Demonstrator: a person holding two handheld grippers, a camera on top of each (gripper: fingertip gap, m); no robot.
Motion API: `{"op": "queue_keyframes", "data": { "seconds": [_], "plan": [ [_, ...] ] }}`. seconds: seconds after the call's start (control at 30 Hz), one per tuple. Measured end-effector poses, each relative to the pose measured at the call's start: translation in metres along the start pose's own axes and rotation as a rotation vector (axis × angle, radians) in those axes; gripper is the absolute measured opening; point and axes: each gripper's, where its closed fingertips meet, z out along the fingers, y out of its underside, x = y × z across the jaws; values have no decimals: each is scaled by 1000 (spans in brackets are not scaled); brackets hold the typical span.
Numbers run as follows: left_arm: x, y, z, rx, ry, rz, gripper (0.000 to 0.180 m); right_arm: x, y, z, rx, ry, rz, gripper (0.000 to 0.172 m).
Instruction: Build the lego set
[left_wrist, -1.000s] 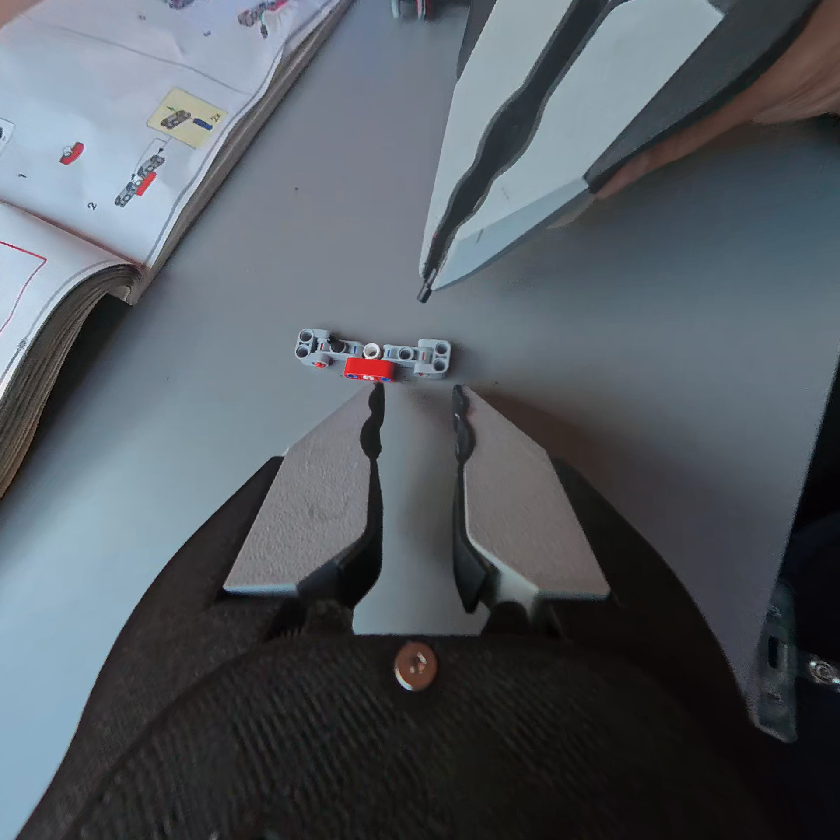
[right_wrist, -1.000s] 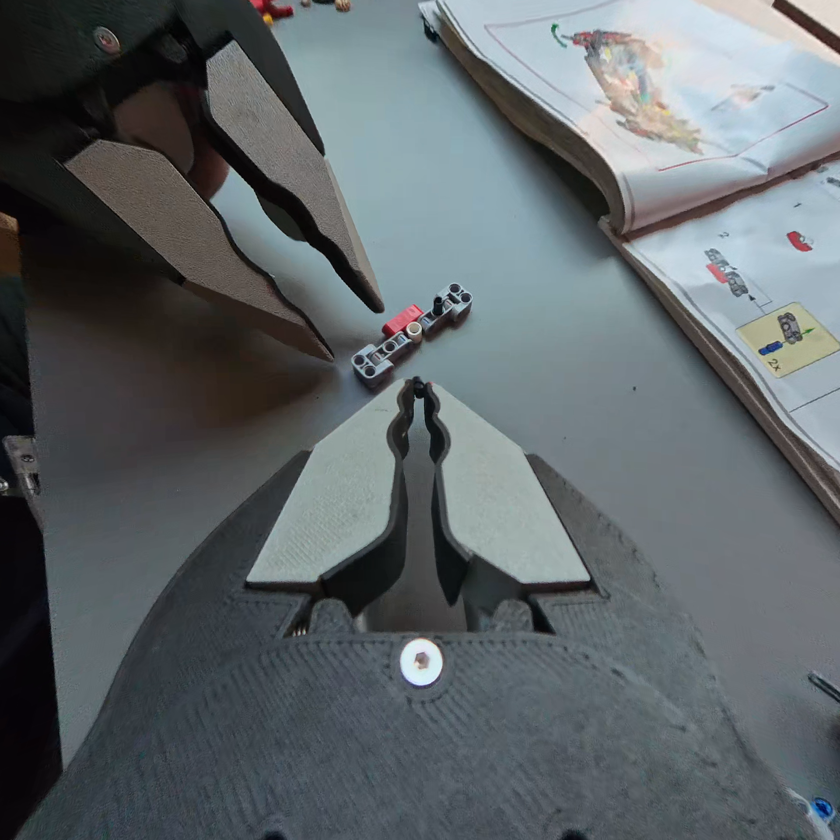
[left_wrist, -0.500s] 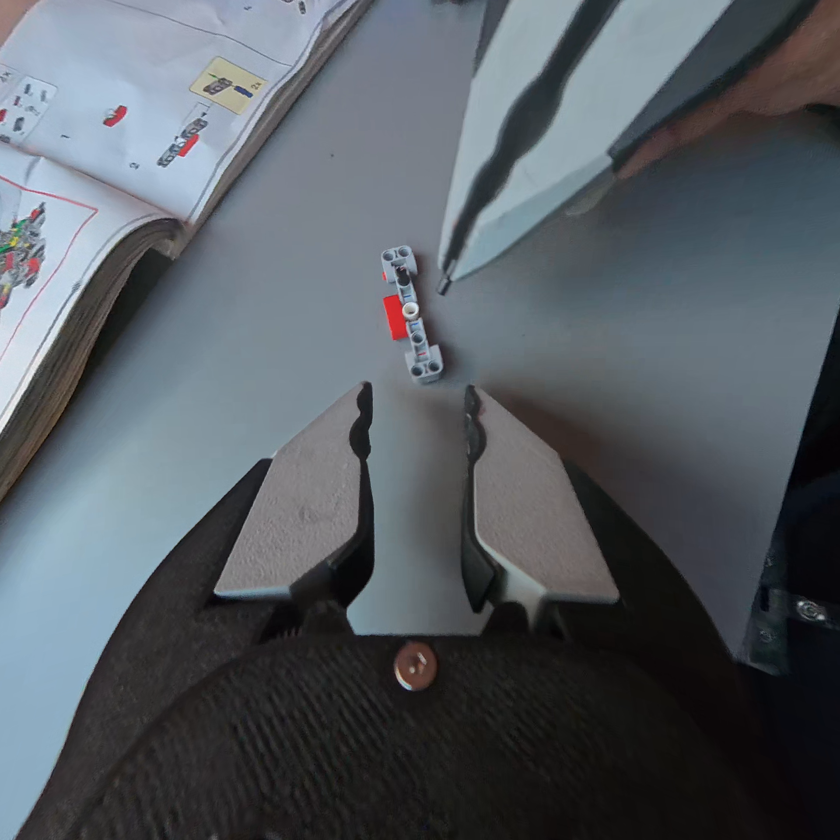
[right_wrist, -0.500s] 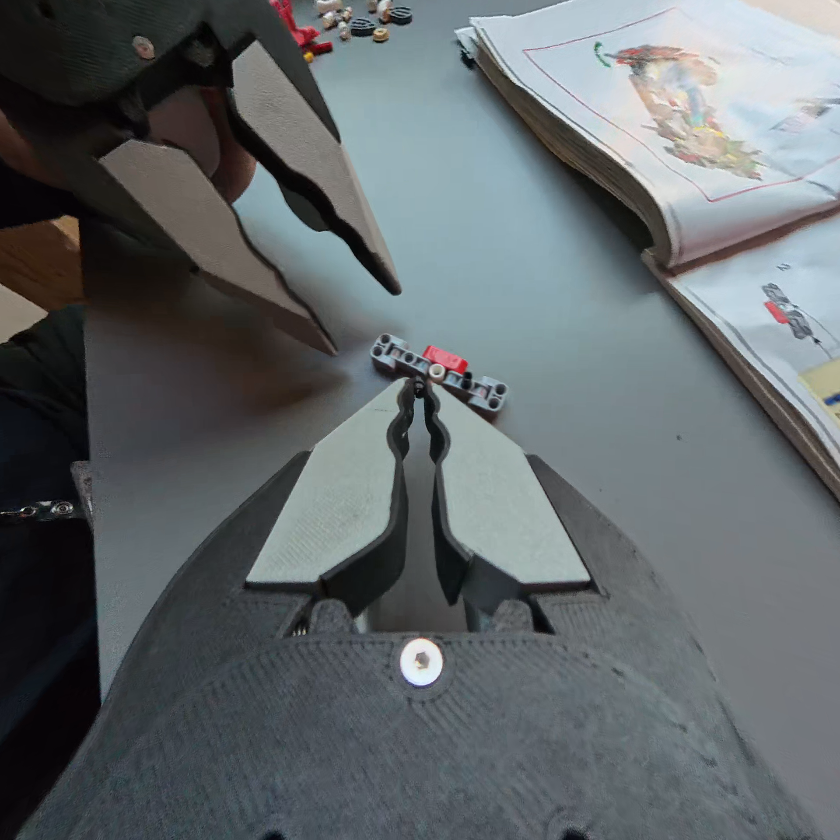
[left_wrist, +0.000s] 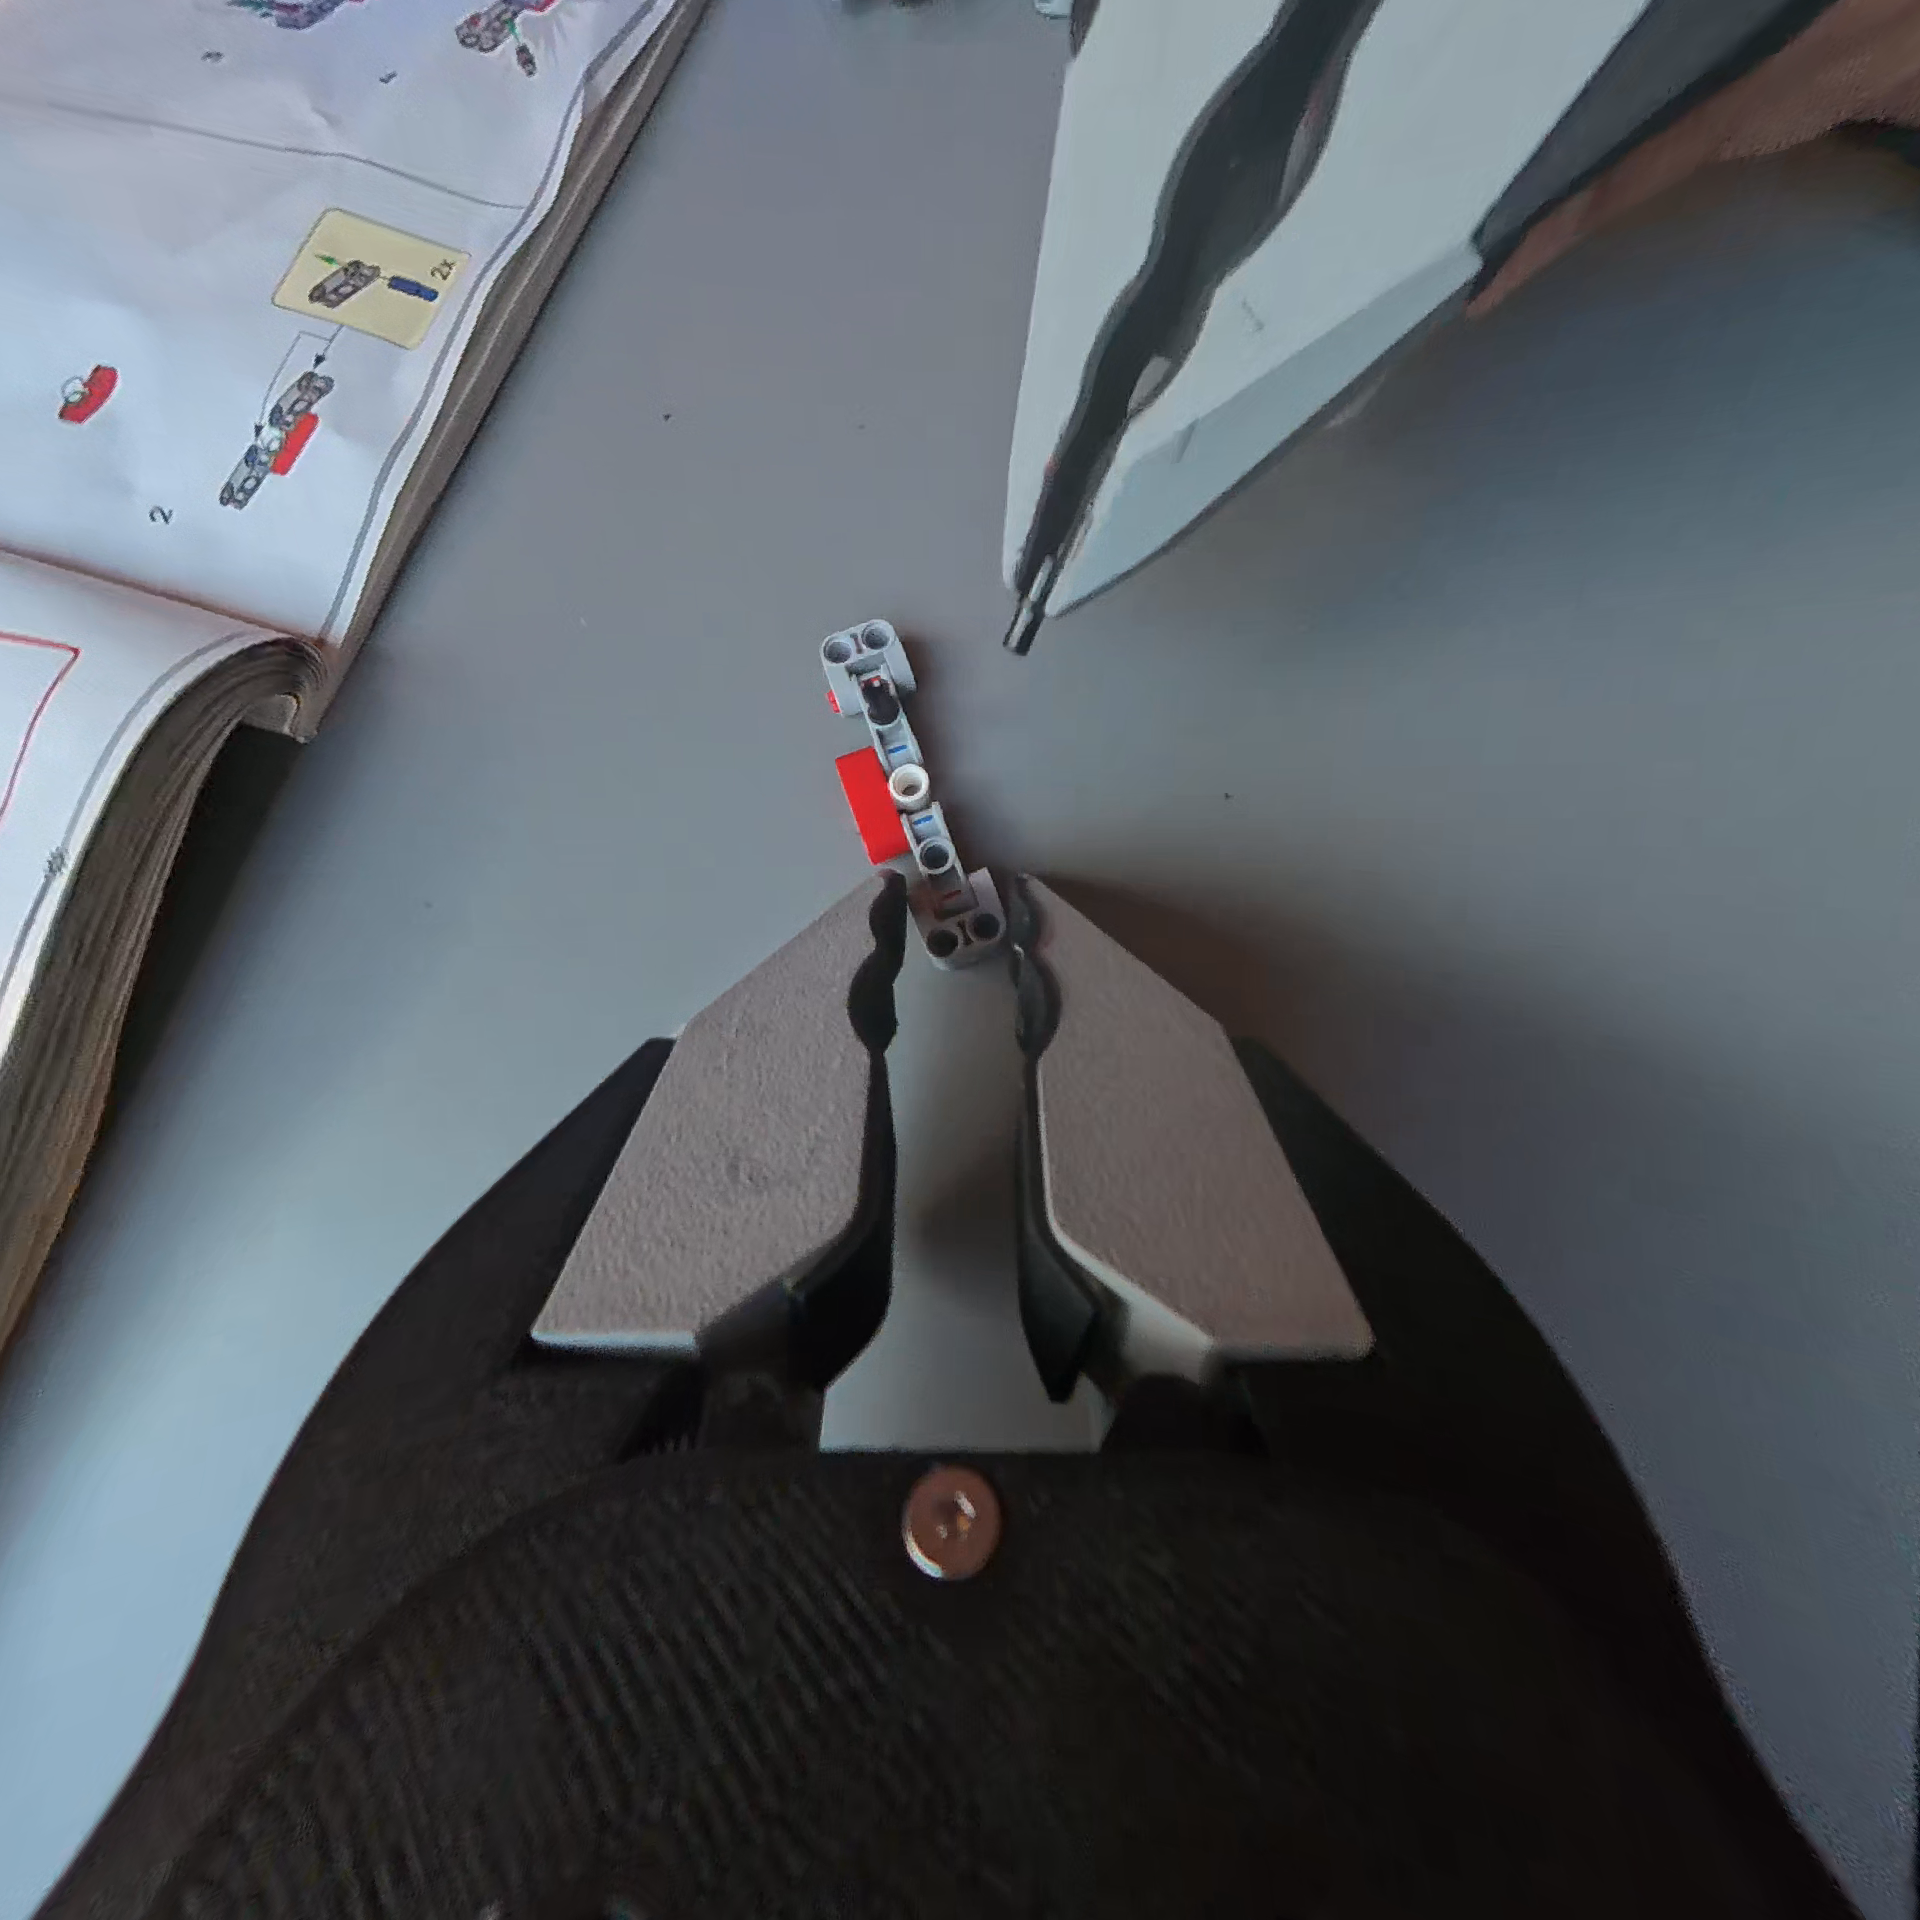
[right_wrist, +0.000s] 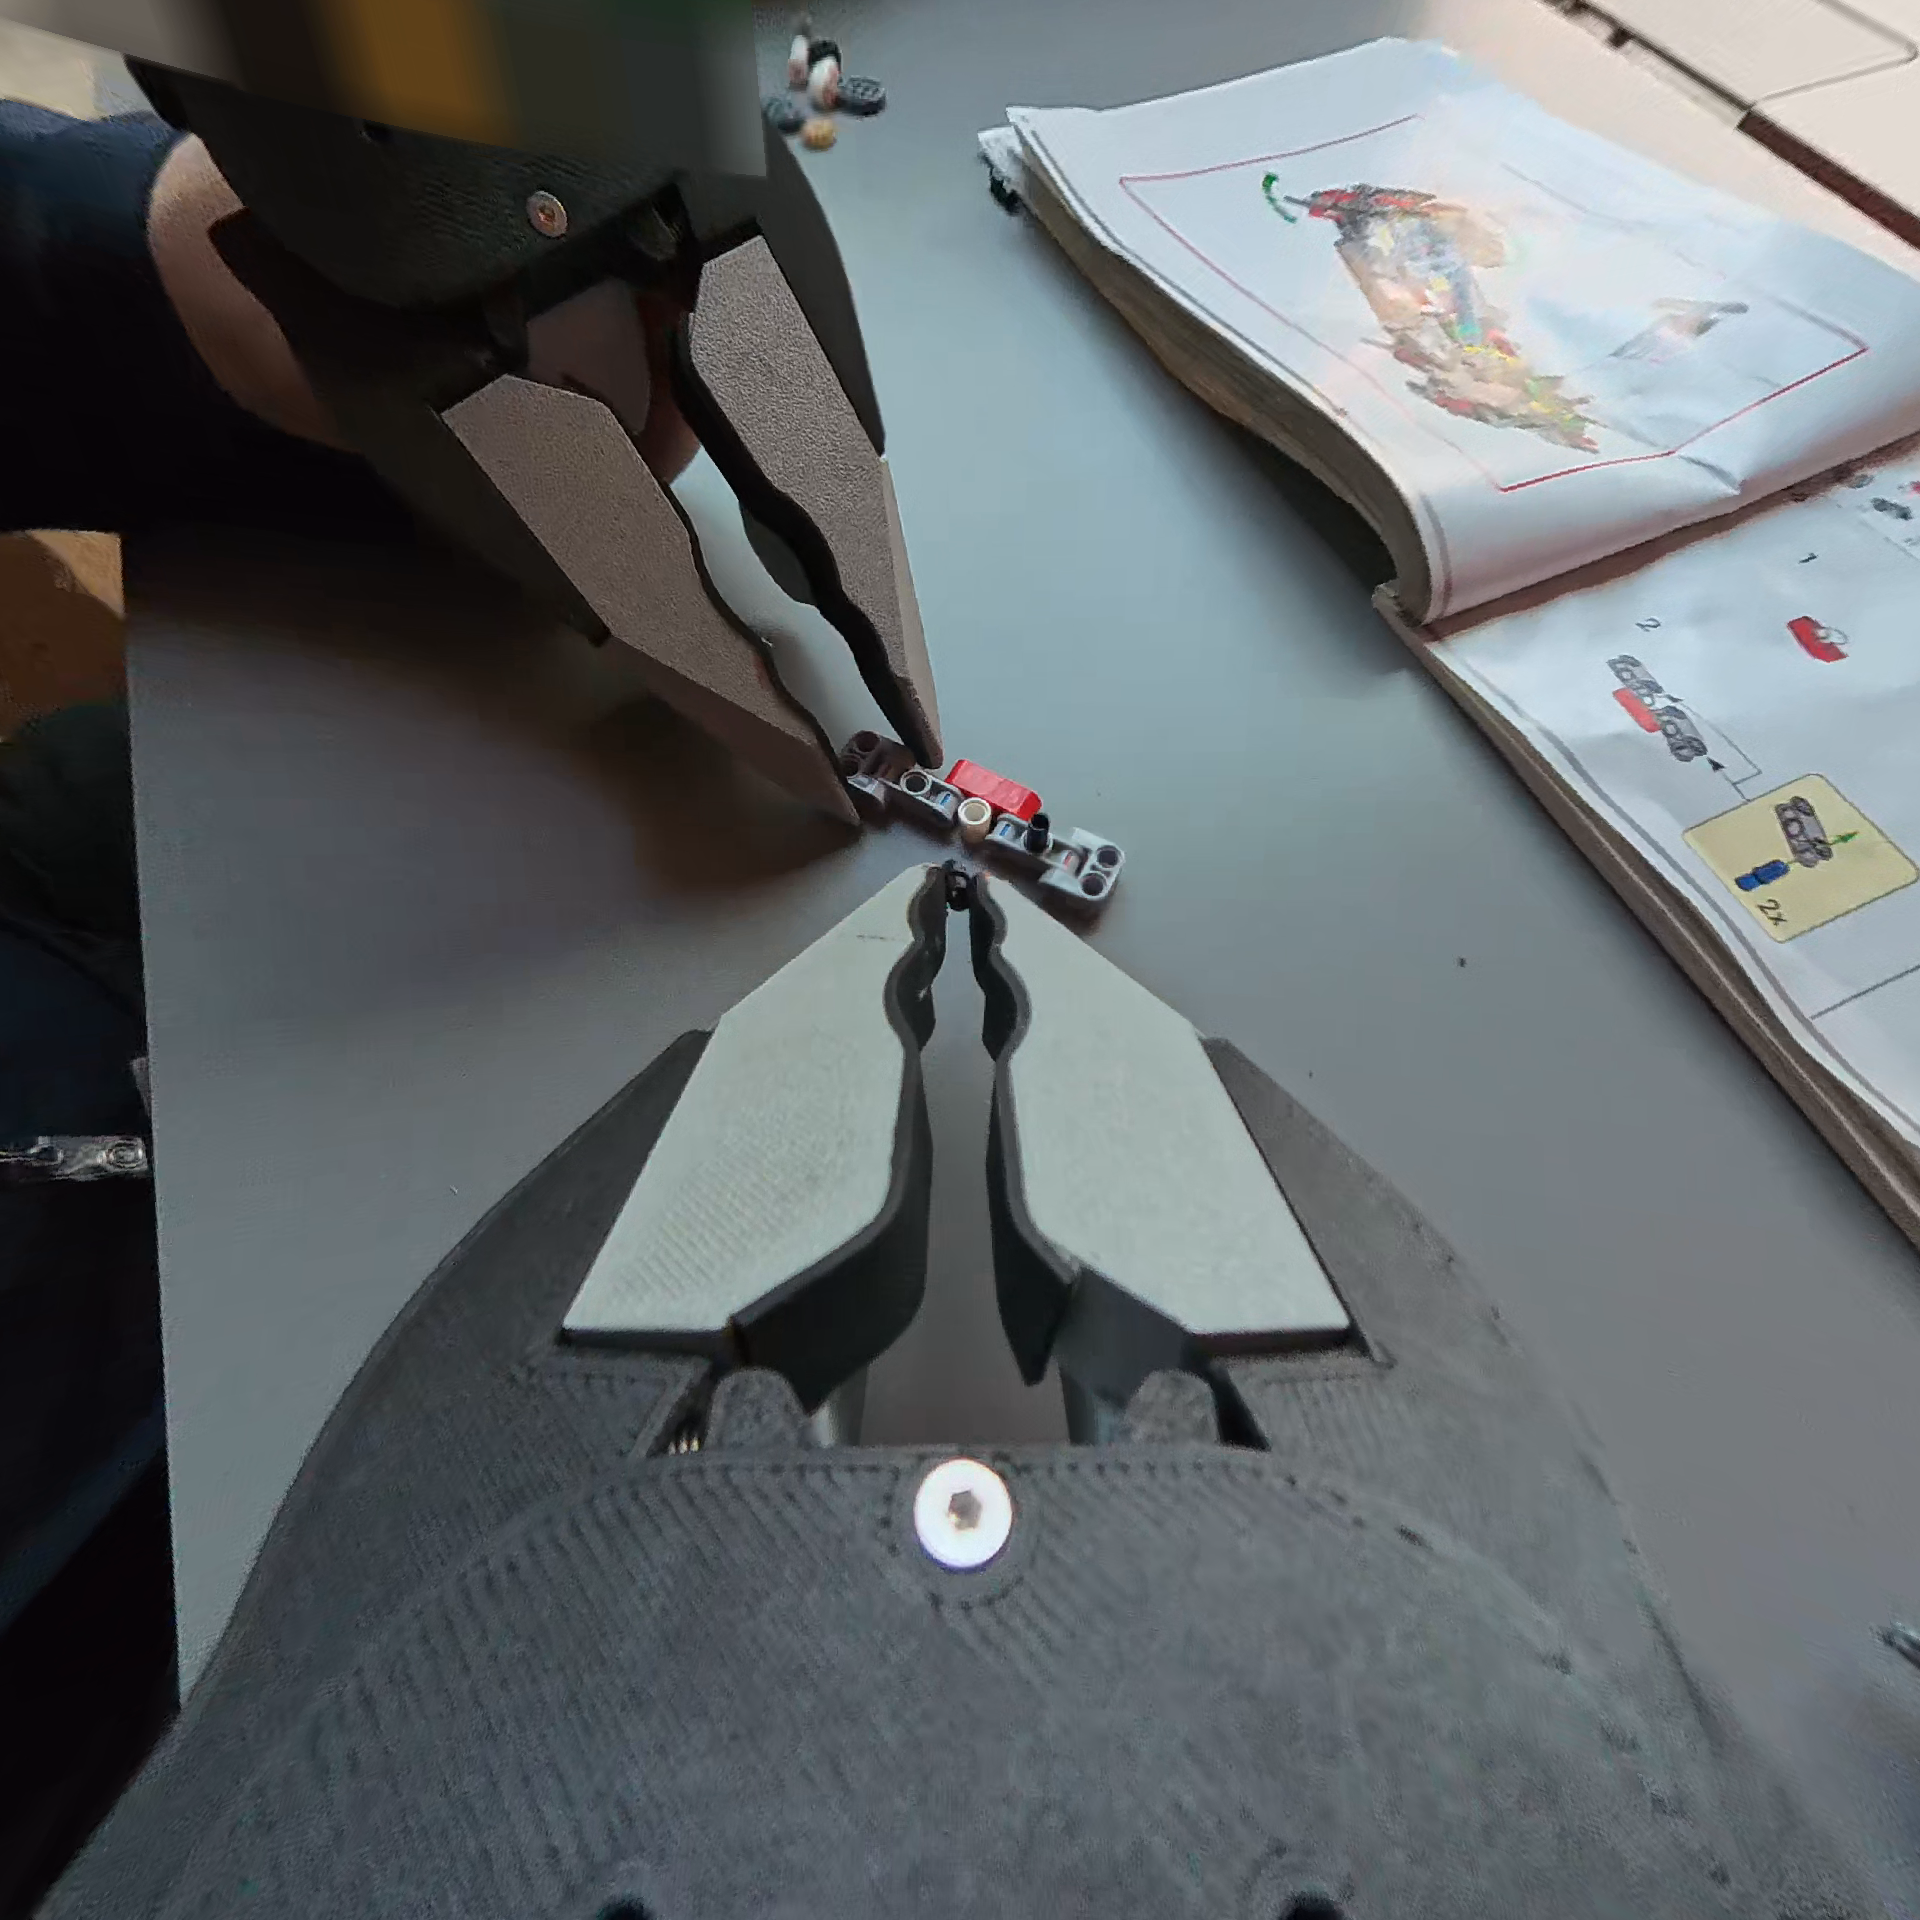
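A small brick assembly (left_wrist: 904, 800) of grey beams with a red brick, a white bush and an upright black pin lies on the grey table (left_wrist: 623, 935). My left gripper (left_wrist: 956, 894) has its fingertips closed on the assembly's near grey end. The right wrist view shows both left fingertips (right_wrist: 928, 750) against that end of the assembly (right_wrist: 987, 821). My right gripper (right_wrist: 958, 883) is shut on a small black pin (right_wrist: 957, 883) and hovers just short of the assembly's middle. In the left wrist view the pin (left_wrist: 1021, 629) sticks out of the right gripper's tip (left_wrist: 1029, 613).
An open instruction booklet (left_wrist: 208, 312) lies left of the assembly; in the right wrist view it (right_wrist: 1558, 364) lies at the right. Several loose small parts (right_wrist: 826, 88) lie at the far end. The table's edge (right_wrist: 140, 935) runs close by the left hand. Across from one pair of fingers to the other is roughly 5 cm.
My left gripper swung round to the assembly's end, moved forward and narrowed its open fingers onto that end. My right gripper stayed shut on the black pin near the assembly.
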Motion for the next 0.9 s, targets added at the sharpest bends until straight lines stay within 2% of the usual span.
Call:
{"op": "queue_keyframes", "data": {
  "seconds": [0.23, 0.4, 0.9],
  "plan": [
    [-1, 0, 0, 16, 58, 117, 17, -1, -20, -34, 270, 101, -47, 1],
    [-1, -1, 0, 22, 86, 145, 17, 4, -21, -35, 282, 129, -43, 1],
    [-2, -4, 4, 29, 113, 176, 17, 3, -27, -43, 348, 69, -11, 1]
  ]
}}
